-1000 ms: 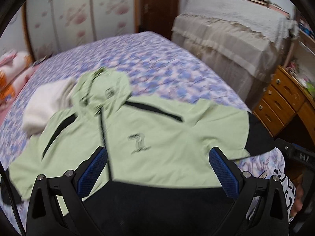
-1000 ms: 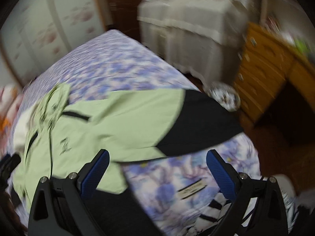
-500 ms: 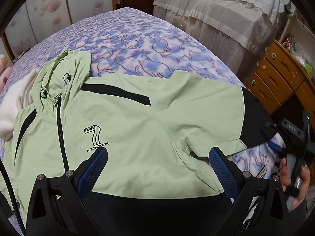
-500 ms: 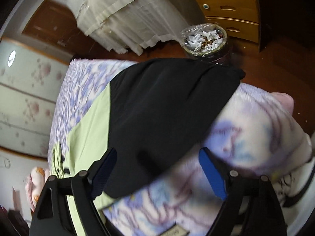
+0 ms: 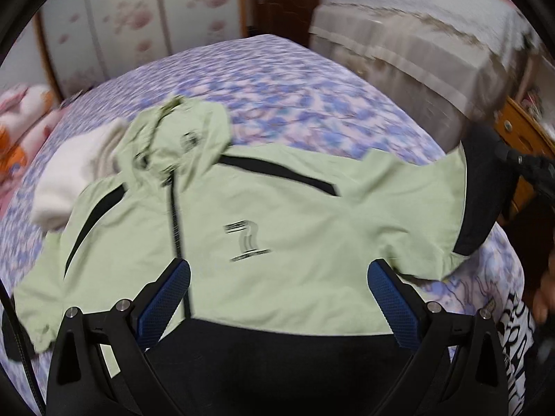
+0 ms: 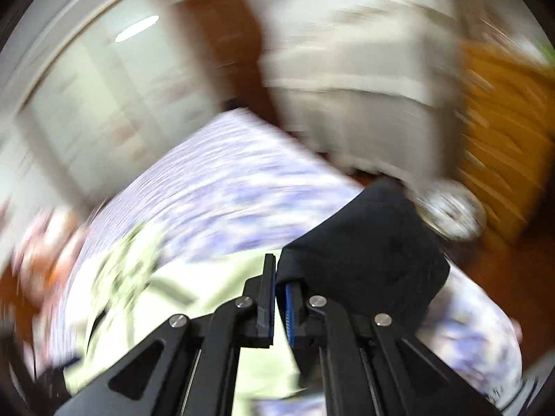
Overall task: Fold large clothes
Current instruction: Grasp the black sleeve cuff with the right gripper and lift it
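Observation:
A light green hooded jacket (image 5: 284, 228) with black trim lies front up on the purple patterned bed (image 5: 277, 79), hood toward the far left. My left gripper (image 5: 277, 294) is open and empty above the jacket's black hem. My right gripper (image 6: 281, 277) is shut on the black cuff (image 6: 364, 253) of the jacket's right sleeve and holds it lifted; it also shows at the right edge of the left wrist view (image 5: 530, 170). The right wrist view is heavily blurred.
A white folded garment (image 5: 73, 170) lies next to the hood. A cloth-covered piece of furniture (image 5: 433, 41) and a wooden drawer chest (image 5: 520, 138) stand right of the bed. A waste bin (image 6: 451, 211) sits on the floor. Wardrobe doors (image 5: 138, 17) stand behind.
My right gripper has closed on the black sleeve cuff and lifted it. The left gripper has pulled back and tilted up, still open.

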`<state>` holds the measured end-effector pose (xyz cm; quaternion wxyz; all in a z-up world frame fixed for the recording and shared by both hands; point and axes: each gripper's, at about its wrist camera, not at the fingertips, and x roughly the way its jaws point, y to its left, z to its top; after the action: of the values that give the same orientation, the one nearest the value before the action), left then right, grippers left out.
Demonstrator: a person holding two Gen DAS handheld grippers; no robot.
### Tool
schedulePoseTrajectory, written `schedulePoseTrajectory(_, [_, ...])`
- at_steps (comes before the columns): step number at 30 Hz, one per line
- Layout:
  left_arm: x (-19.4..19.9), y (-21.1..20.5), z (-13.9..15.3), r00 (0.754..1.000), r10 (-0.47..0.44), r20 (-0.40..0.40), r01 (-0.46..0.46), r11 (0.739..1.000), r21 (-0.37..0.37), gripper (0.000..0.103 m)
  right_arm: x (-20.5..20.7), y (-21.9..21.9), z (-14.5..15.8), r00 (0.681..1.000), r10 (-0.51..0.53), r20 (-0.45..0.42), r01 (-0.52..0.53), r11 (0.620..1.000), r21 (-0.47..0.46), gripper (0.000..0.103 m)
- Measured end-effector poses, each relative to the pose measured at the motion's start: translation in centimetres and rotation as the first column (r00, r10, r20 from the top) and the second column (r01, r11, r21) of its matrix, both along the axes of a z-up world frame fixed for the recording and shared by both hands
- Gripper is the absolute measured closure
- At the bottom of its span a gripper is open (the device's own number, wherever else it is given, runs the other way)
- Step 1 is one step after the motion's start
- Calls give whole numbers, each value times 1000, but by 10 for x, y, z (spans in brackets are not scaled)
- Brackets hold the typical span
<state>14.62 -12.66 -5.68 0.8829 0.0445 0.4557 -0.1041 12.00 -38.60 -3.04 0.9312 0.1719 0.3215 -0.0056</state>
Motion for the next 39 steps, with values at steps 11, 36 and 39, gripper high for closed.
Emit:
schedulePoseTrajectory(11, [10, 60, -52, 983, 19, -185, -45, 989, -139, 1, 1, 120, -109, 893, 318, -318, -296, 948, 115, 60])
schedulePoseTrajectory(36, [55, -117, -119, 955, -228, -189, 249, 963, 100, 6, -55, 64, -131, 946, 139, -294, -48, 953, 298, 59])
schedulePoseTrajectory(39, [64, -118, -120, 957, -225, -182, 241, 968, 73, 37, -56, 65, -130, 947, 138, -291, -50, 955, 292, 59])
